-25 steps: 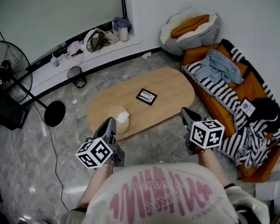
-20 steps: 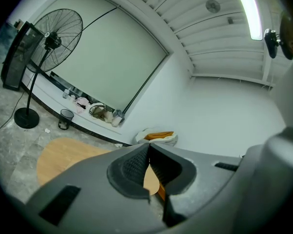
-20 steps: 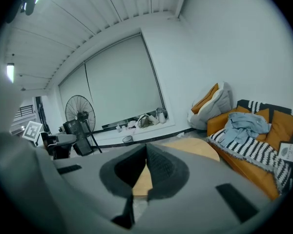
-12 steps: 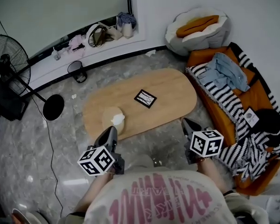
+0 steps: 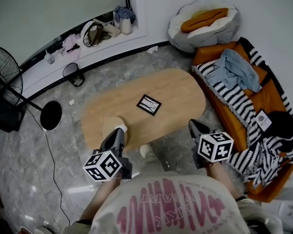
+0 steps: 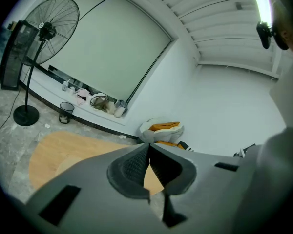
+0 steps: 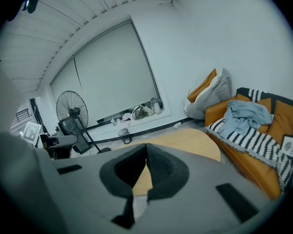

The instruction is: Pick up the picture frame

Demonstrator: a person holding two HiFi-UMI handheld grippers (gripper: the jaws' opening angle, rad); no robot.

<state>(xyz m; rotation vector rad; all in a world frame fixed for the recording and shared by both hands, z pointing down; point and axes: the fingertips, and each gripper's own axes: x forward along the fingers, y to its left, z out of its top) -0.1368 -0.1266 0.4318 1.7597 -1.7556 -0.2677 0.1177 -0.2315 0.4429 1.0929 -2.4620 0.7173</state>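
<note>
The picture frame point(image 5: 149, 105) lies flat in the mid of the oval wood bench point(image 5: 185, 89), w/ nothing touching it. The left claw point(image 5: 118, 131) is pressed together & has nothing in it. It shows at the near edge of the bench, by a round pale thing point(image 5: 112, 125). The right claw point(image 5: 193, 124) is pressed together too, also empty, by the bench's near right edge. Both are well apart from the frame. An orange sofa point(image 5: 266, 99) is on the right.
</note>
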